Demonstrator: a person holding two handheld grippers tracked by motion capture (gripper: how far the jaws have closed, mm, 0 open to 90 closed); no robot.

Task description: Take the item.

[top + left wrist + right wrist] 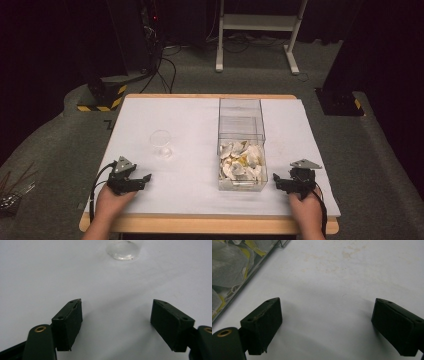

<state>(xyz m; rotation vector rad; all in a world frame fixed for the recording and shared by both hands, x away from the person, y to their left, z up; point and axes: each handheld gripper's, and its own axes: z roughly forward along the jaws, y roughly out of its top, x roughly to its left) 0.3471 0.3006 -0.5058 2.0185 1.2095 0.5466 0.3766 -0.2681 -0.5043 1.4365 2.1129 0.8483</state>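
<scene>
Both at rest on the white table cover (190,120): left gripper (145,178) spread wide on nothing, facing a clear glass cup (161,144) cut off at the frame top in its own view; right gripper (278,182) likewise agape, just beside a clear box (241,120) of hard-to-identify pale packets (242,161).

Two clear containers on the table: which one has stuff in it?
The clear box, right of centre: its near end is packed with pale tea-bag-like sachets. The small clear cup to its left looks empty.

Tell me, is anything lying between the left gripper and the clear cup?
No. In the left gripper view, bare white table cover runs from the open left gripper to the clear cup; the high view agrees.
</scene>
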